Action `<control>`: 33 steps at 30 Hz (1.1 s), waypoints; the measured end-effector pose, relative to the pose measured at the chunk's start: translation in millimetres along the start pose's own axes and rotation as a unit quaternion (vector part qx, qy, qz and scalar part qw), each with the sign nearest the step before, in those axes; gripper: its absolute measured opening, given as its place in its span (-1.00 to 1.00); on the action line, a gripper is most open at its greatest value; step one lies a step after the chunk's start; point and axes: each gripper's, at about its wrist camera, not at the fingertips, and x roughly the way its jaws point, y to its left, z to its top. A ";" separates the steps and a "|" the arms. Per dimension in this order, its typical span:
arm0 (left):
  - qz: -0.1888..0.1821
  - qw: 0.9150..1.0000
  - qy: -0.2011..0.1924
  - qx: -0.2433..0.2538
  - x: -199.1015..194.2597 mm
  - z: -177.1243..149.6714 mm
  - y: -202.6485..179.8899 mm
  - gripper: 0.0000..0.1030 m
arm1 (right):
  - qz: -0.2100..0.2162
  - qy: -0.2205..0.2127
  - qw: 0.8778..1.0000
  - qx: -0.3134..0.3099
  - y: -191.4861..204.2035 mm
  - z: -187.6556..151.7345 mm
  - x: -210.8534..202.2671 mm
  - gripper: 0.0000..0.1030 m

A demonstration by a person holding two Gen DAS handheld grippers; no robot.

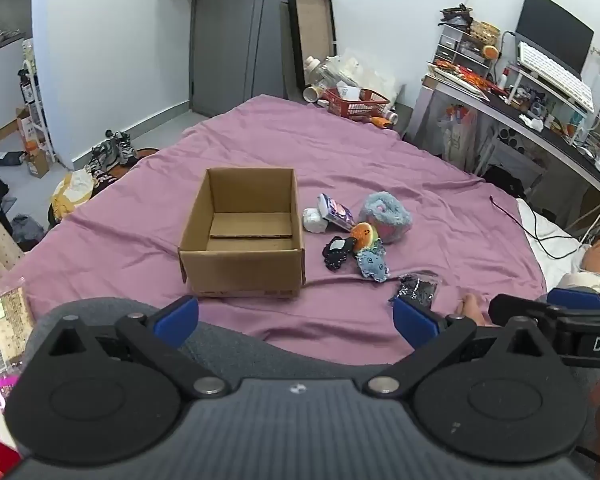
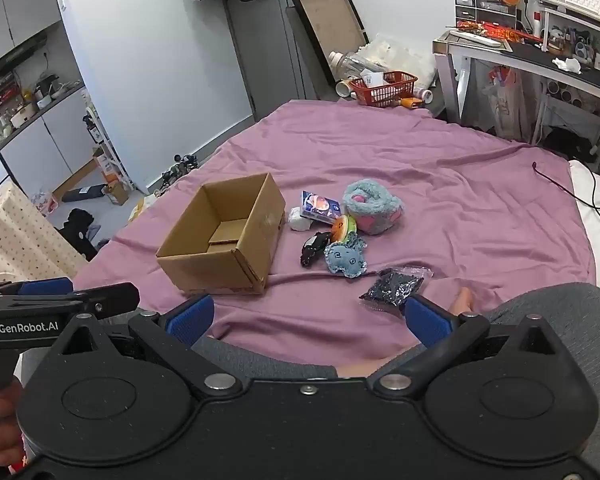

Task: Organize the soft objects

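Left wrist view, left gripper [image 1: 296,320] wide apart, empty, right gripper [image 2: 306,318] likewise

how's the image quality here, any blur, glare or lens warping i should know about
Left wrist view: strong fisheye bending of the walls and dark grey door, black corner top right; the open brown cardboard box is sharp, with even soft light and no glare. Right wrist view: same warping; the fluffy grey-blue plush is crisp, with no motion blur.

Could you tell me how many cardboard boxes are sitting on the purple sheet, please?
1. The open cardboard box sits on the purple sheet, left of the pile of soft toys. It looks empty; no other box shows on the sheet.
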 end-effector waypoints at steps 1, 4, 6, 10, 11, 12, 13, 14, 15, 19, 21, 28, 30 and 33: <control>0.002 1.000 0.000 0.003 0.0 -0.1 -0.3 0.99 | 0.000 0.000 1.000 0.000 0.2 0.0 0.3 1.00; 0.003 1.000 0.002 0.006 0.3 0.0 0.0 0.99 | -0.001 0.000 1.000 0.000 -2.6 3.0 -2.0 1.00; 0.002 1.000 -0.001 0.008 -0.6 3.9 -7.0 0.99 | 0.000 0.000 1.000 0.000 -3.3 3.9 -2.3 1.00; 0.003 1.000 0.001 0.008 -0.1 3.9 -7.4 0.99 | -0.002 -0.002 1.000 0.003 -4.8 4.9 -2.6 1.00; 0.003 1.000 0.001 0.009 -0.1 4.4 -8.5 0.99 | -0.003 -0.002 1.000 0.003 -6.1 6.0 -2.7 1.00; 0.002 1.000 0.000 0.011 -3.2 3.8 -6.7 0.99 | -0.003 -0.002 1.000 0.004 -7.4 7.1 -2.8 1.00; 0.001 1.000 0.000 0.012 -2.2 3.5 -6.7 0.99 | -0.003 -0.004 1.000 0.005 -6.3 6.0 -5.7 1.00; 0.002 1.000 0.000 0.011 -2.0 3.6 -6.6 0.99 | -0.003 -0.003 1.000 0.005 -7.2 7.2 -6.4 1.00; 0.002 1.000 0.000 0.011 -2.1 3.7 -6.9 0.99 | -0.005 -0.004 1.000 0.007 -6.8 5.4 -3.8 1.00; 0.002 1.000 0.001 0.012 -1.3 2.9 -6.8 0.99 | -0.004 -0.007 1.000 0.007 -5.3 5.7 -6.1 1.00; 0.002 1.000 0.001 0.013 -0.6 3.1 -8.5 0.99 | -0.004 -0.007 1.000 0.007 -5.4 5.9 -6.0 1.00; 0.000 1.000 -0.002 0.015 -0.5 2.6 -15.2 0.99 | -0.005 -0.006 1.000 0.008 -4.9 6.6 -5.1 1.00; -0.001 1.000 -0.001 0.014 -0.3 2.2 -15.2 0.99 | -0.005 -0.007 1.000 0.009 -6.0 5.9 -4.9 1.00; -0.001 1.000 0.000 0.014 -0.8 1.5 -15.1 0.99 | -0.006 -0.009 1.000 0.007 -5.7 5.7 -5.3 1.00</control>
